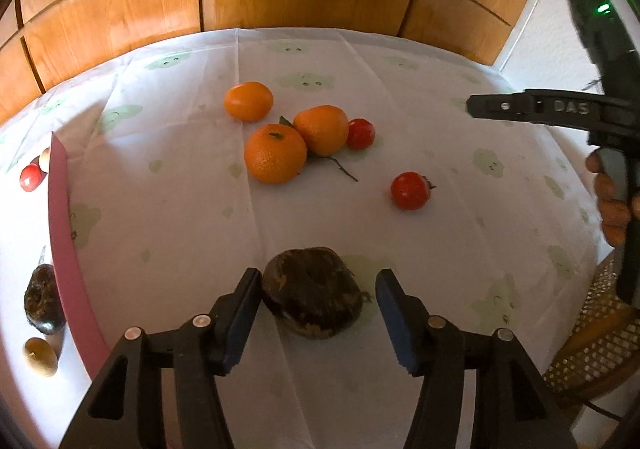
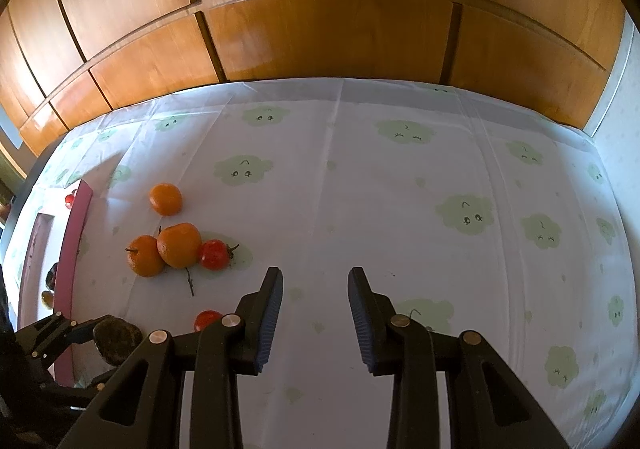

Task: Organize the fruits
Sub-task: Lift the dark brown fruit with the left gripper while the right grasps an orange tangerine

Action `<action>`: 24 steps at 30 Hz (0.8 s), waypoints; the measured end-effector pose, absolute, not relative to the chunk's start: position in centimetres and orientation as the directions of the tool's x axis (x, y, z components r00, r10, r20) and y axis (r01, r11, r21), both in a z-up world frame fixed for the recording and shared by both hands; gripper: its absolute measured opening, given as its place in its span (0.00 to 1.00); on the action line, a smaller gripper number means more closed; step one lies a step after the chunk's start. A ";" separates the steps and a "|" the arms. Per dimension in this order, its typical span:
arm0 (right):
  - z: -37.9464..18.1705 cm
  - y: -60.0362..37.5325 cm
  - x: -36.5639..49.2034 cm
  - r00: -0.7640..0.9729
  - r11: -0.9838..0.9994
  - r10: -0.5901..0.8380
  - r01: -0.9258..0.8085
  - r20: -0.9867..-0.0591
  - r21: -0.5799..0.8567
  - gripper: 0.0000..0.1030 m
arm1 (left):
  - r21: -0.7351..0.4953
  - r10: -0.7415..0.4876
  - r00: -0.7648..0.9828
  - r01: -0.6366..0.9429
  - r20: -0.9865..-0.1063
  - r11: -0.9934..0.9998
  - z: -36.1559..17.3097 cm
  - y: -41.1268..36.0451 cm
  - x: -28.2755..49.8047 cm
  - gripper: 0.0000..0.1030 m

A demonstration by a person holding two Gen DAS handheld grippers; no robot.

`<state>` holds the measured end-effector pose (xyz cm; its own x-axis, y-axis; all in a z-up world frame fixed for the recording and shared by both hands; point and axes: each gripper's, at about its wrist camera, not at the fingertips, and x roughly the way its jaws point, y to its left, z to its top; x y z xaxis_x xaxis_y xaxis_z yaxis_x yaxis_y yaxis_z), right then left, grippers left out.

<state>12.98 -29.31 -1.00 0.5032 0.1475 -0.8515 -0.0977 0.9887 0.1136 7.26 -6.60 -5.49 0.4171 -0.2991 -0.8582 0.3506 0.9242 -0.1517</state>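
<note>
- The dark brown fruit (image 1: 312, 303) sits on the tablecloth (image 1: 440, 249) right between the fingers of my left gripper (image 1: 318, 323); the left pad looks to be touching its side, the right pad stands clear, so the jaws are apart and nothing is clamped yet.
- I judge this is the reach-in: straddle it squarely so the squeeze lands across its widest part.
- To my left runs the pink tray rim (image 1: 66, 249), with a similar dark fruit (image 1: 42, 299) and a brownish one (image 1: 40, 356) beyond it; that looks like where this one belongs.
- Farther out, three oranges (image 1: 276, 158) cluster with a red tomato (image 1: 360, 134) touching one of them, and a second tomato (image 1: 410, 190) lies apart, nearer me.
- My right gripper (image 2: 316, 313) hovers over bare cloth, jaws wide apart, holding nothing; it keeps out of the left's way.
- Risk: the rounded fruit may roll if only one pad pushes.
</note>
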 end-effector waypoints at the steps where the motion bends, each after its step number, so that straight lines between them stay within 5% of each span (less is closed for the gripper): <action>1: -1.0 -29.3 13.0 0.502 0.989 0.148 -0.097 -0.852 0.114 0.33 | -0.140 -0.289 0.420 0.351 -0.860 0.926 -5.7 -6.8 7.4 0.53; 13: -1.9 -28.7 13.1 0.464 0.981 0.188 -0.125 -0.865 0.146 0.33 | 0.011 -0.223 0.526 0.406 -0.821 0.914 -6.0 -7.1 4.3 0.47; 24: -1.1 -25.5 14.1 0.382 0.923 0.377 -0.223 -0.844 0.312 0.33 | -0.012 -0.253 0.547 0.405 -0.798 0.914 -6.4 -6.7 4.0 0.46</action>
<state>14.14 -25.50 -1.09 0.3819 0.3774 -0.8437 -0.2229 0.9235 0.3122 3.98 -6.69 -6.39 0.5474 -0.2533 -0.7977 0.4053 0.9141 -0.0121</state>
